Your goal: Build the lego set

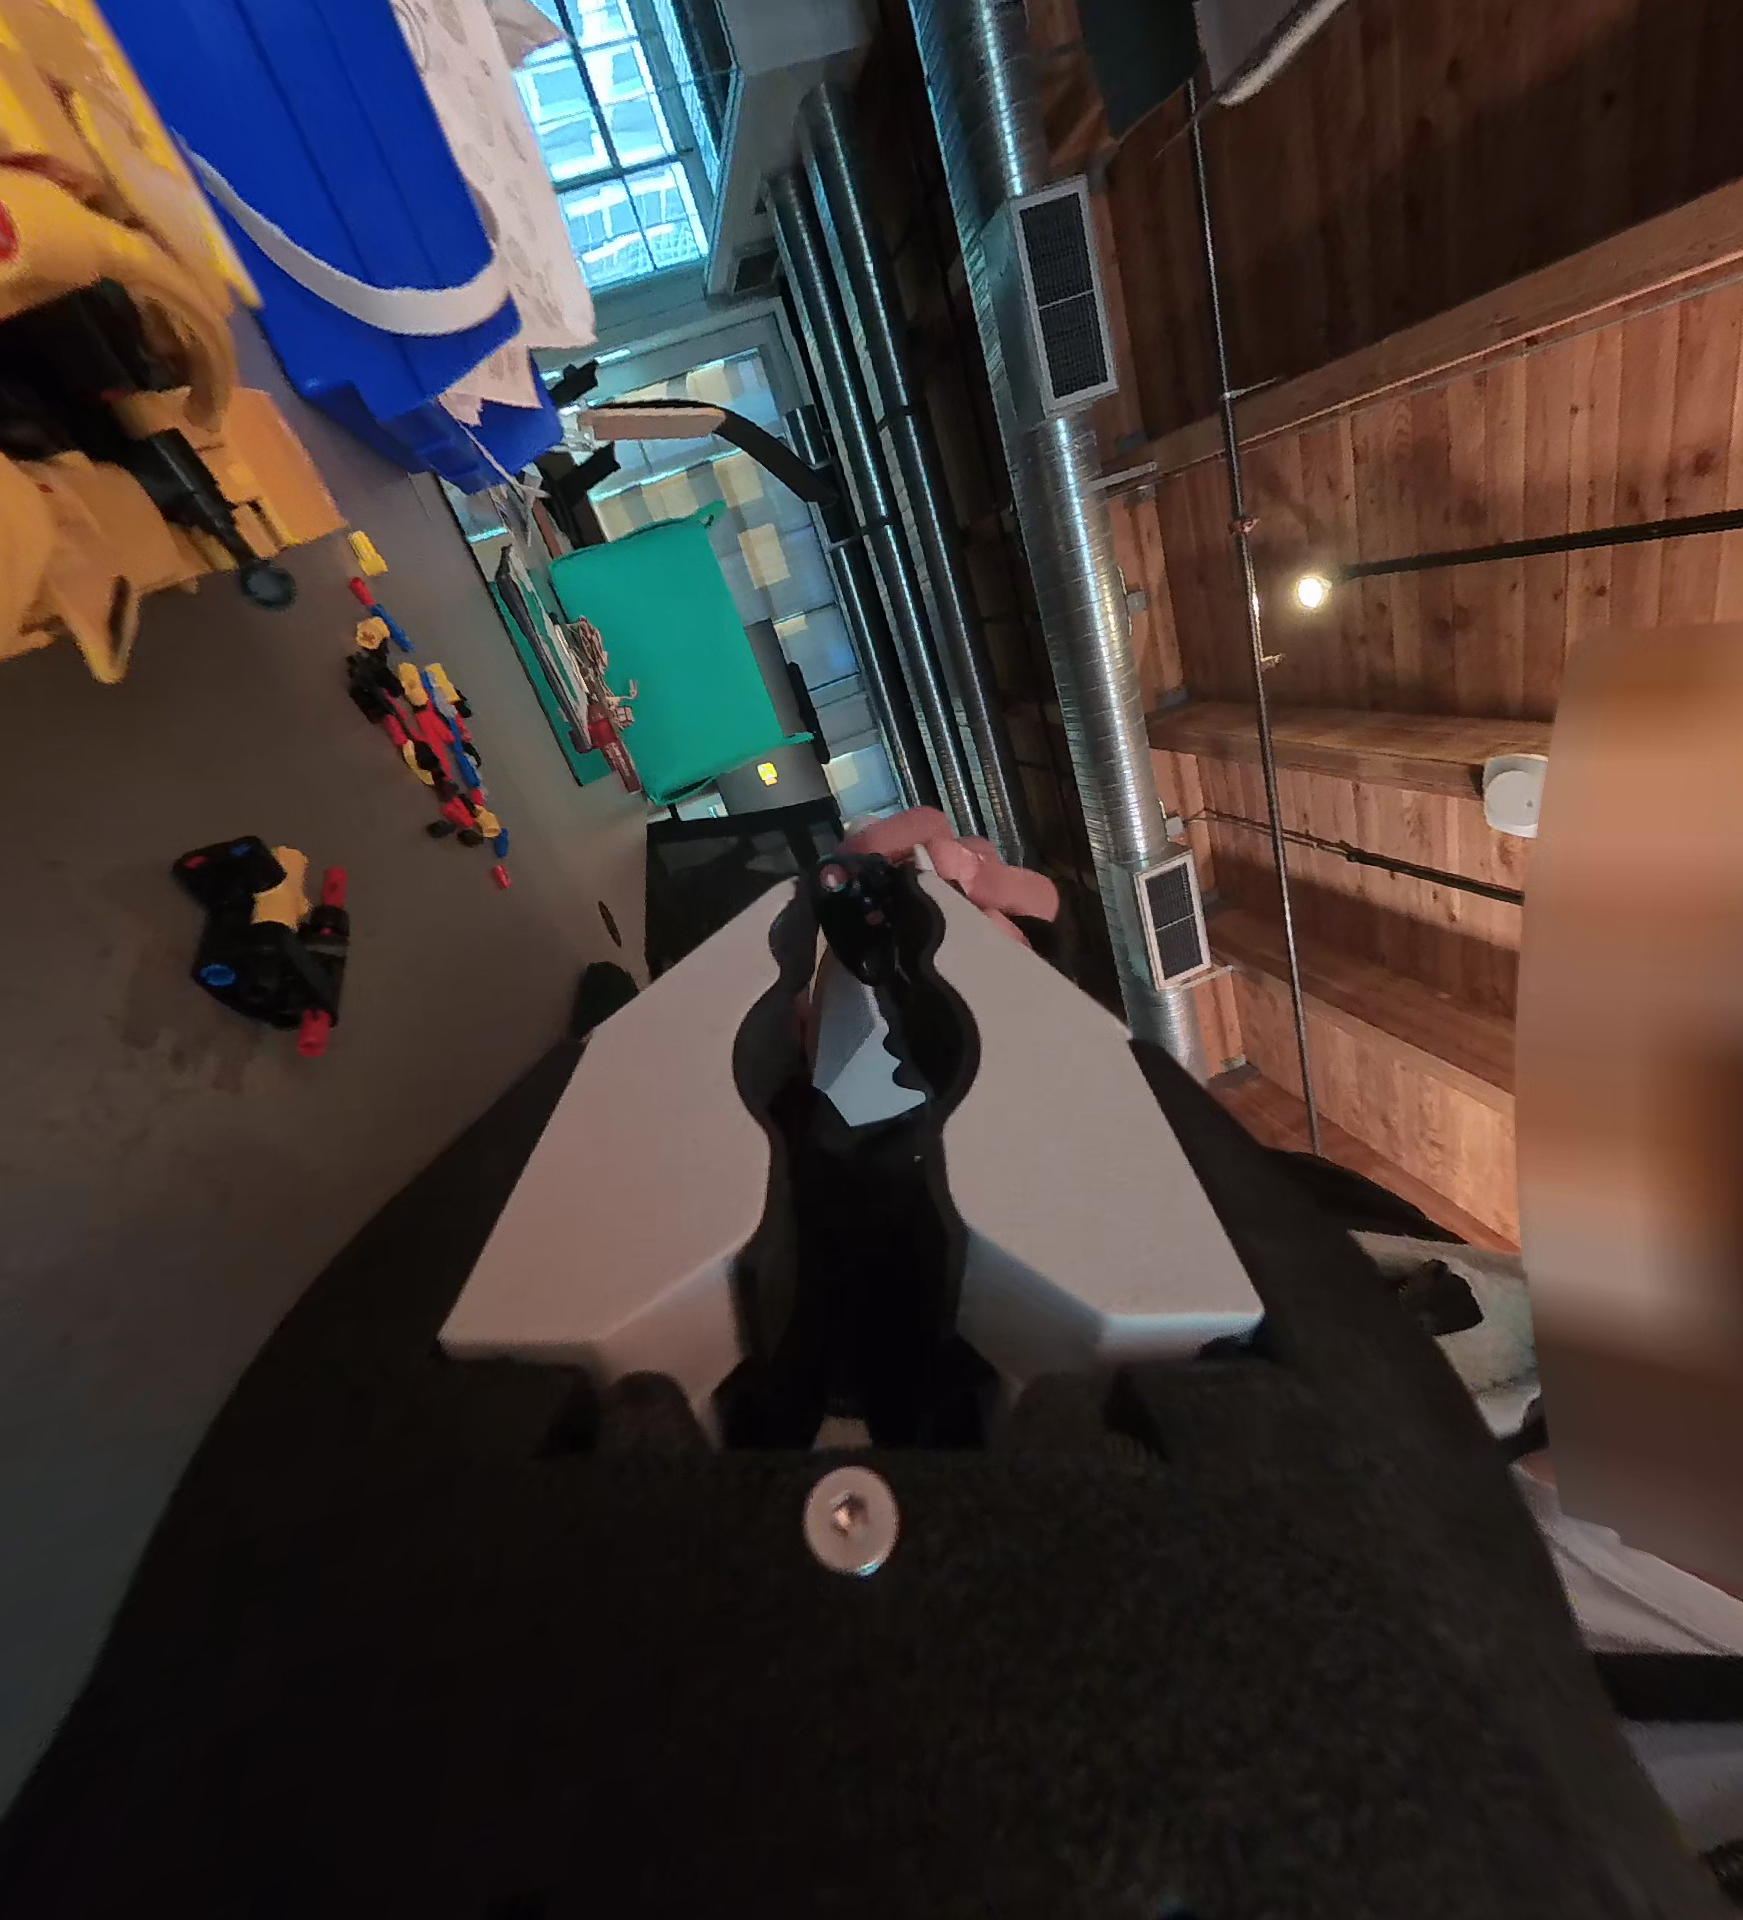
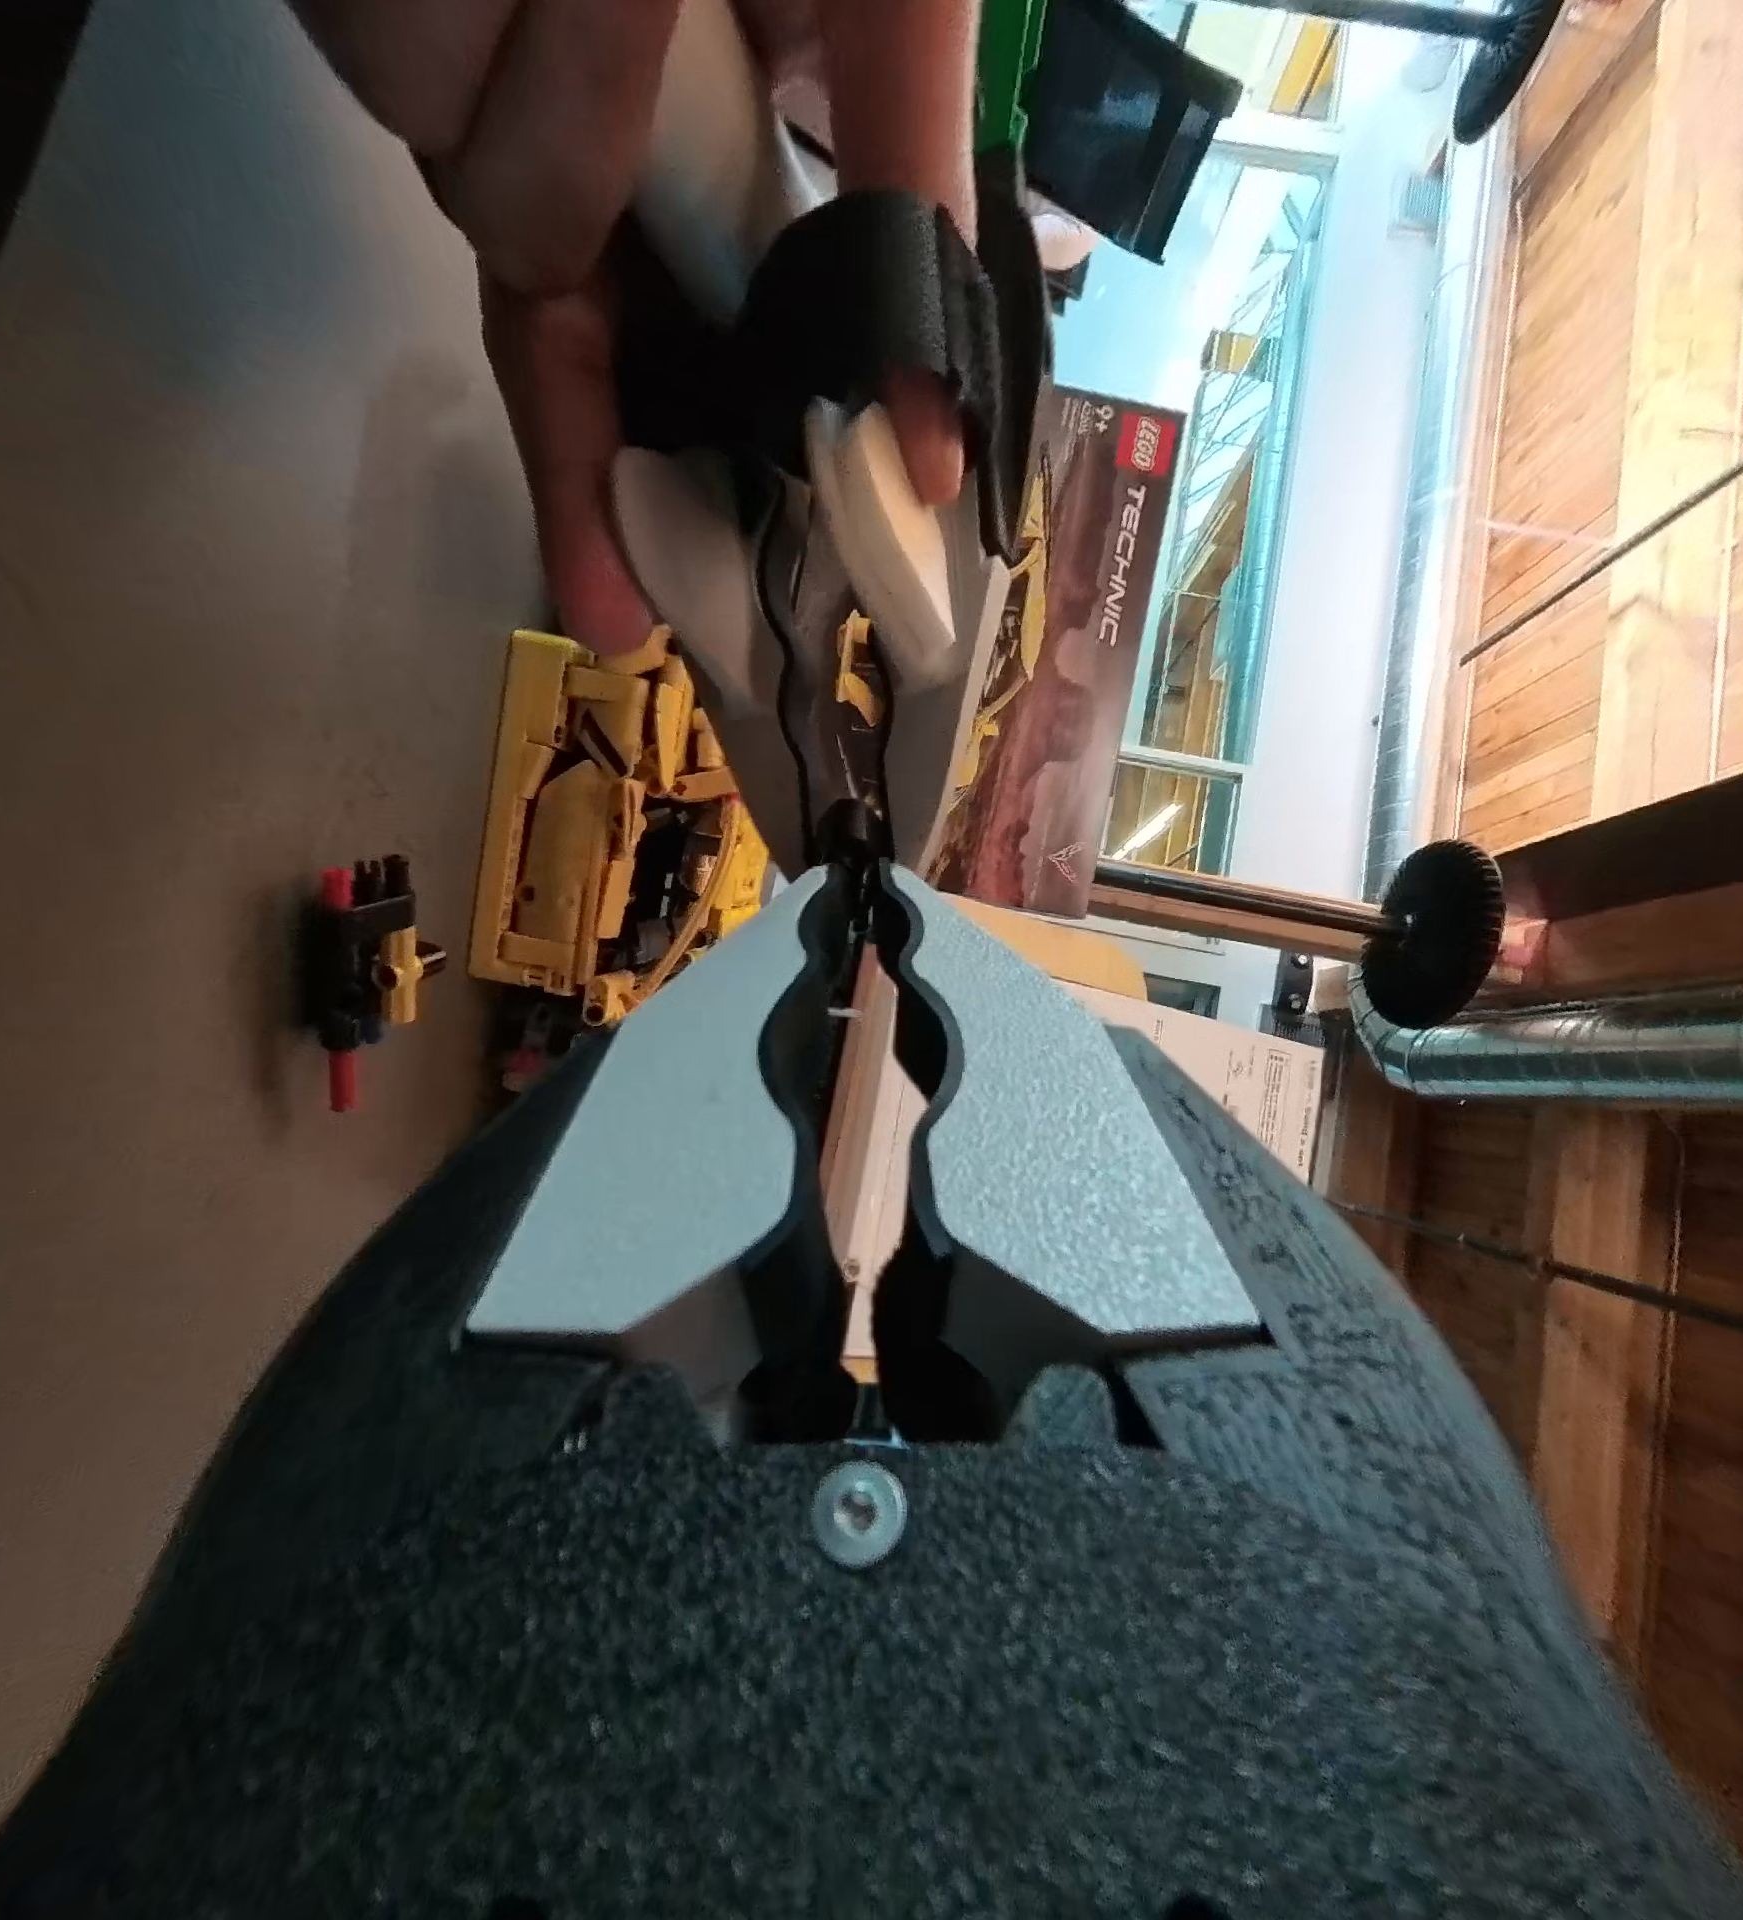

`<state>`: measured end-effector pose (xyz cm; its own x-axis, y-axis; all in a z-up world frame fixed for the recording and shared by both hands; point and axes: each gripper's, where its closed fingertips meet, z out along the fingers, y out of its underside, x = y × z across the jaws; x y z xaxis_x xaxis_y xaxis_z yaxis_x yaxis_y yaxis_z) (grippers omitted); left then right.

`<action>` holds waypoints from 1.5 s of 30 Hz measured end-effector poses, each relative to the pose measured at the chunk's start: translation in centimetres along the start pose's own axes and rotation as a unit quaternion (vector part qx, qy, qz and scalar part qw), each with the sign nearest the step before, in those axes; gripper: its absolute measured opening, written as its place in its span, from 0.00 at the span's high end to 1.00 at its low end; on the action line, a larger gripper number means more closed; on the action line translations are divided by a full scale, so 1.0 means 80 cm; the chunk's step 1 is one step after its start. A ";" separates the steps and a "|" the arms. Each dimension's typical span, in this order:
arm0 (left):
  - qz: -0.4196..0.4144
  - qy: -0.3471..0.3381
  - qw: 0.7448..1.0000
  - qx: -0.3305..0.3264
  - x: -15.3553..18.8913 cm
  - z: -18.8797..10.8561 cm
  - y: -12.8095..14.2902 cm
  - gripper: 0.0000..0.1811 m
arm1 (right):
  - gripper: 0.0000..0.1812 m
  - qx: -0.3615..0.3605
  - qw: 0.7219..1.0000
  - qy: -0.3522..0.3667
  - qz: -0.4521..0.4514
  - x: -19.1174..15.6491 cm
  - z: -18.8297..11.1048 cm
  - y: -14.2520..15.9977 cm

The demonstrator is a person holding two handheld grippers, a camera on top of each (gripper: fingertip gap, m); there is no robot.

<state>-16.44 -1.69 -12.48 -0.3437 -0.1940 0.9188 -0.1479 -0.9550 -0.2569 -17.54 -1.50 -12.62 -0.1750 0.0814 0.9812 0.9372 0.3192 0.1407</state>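
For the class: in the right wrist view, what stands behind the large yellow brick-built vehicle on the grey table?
Behind the large yellow brick-built vehicle stands the dark printed cardboard set box. The other gripper and a hand cover much of the box's front.

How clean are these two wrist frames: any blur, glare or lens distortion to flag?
Left wrist view: the yellow model at upper left is motion-smeared, the ceiling lamp flares, and fisheye bends the duct. Right wrist view: the hand up close is soft, and the window is blown out.
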 end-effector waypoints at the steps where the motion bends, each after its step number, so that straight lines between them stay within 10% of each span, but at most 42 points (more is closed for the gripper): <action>1: -0.002 -0.001 1.000 0.001 -0.001 0.000 -0.001 0.92 | 0.98 0.001 1.000 0.003 -0.004 -0.001 0.001 0.000; 26: 0.063 -0.059 0.996 0.033 -0.006 -0.004 -0.010 0.91 | 0.98 -0.041 0.998 0.006 0.047 -0.003 0.012 0.006; 45: 0.115 -0.095 0.985 0.085 -0.007 -0.009 -0.026 0.92 | 0.98 -0.109 0.942 0.040 0.315 -0.002 0.025 0.007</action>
<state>-16.62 0.59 -12.69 -0.1672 -0.4326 0.8860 0.0769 -0.9016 -0.4257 -17.63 0.58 -12.94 0.4523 0.1151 0.8844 0.8884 0.0292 -0.4582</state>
